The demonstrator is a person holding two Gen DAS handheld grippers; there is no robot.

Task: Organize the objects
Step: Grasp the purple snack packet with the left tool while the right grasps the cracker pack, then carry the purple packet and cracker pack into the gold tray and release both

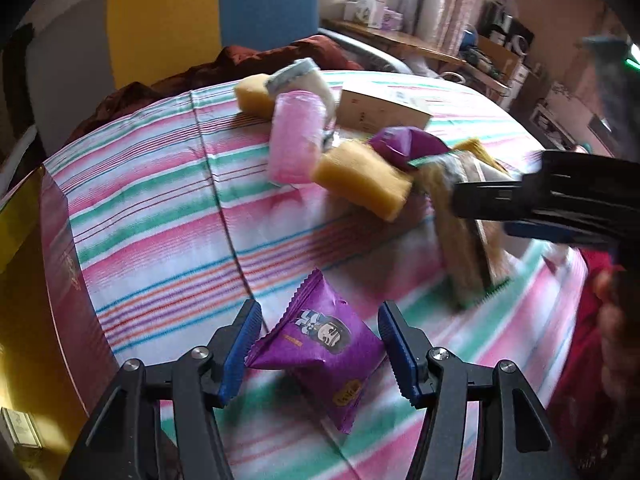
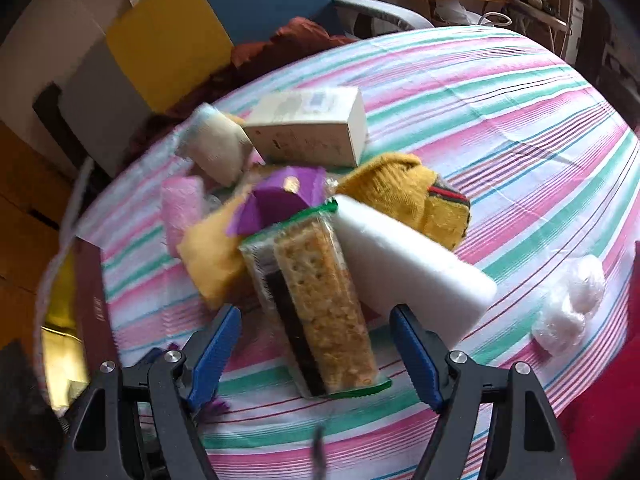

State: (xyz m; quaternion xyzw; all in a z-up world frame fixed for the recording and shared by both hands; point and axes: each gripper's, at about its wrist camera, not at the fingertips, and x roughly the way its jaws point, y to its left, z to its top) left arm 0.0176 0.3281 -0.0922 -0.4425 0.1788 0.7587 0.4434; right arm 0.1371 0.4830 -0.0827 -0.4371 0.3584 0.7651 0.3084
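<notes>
A purple snack packet [image 1: 320, 346] lies on the striped tablecloth between the open jaws of my left gripper [image 1: 318, 354], not clamped. A wrapped cracker bar [image 2: 320, 304] lies between the open jaws of my right gripper [image 2: 316, 354]; it also shows in the left wrist view [image 1: 468, 236] under the right gripper [image 1: 560, 204]. Behind it is a pile: a yellow sponge [image 1: 362, 180], a pink roll [image 1: 296, 140], a second purple packet [image 2: 284, 196], a white block [image 2: 404, 260], a yellow sock [image 2: 408, 192], a white box [image 2: 312, 128].
A dark red box with a gold inside [image 1: 60, 280] stands at the table's left edge. A clear plastic bag with white balls [image 2: 572, 304] lies at the right. A chair with dark red cloth [image 2: 288, 44] stands behind the striped table [image 2: 520, 120].
</notes>
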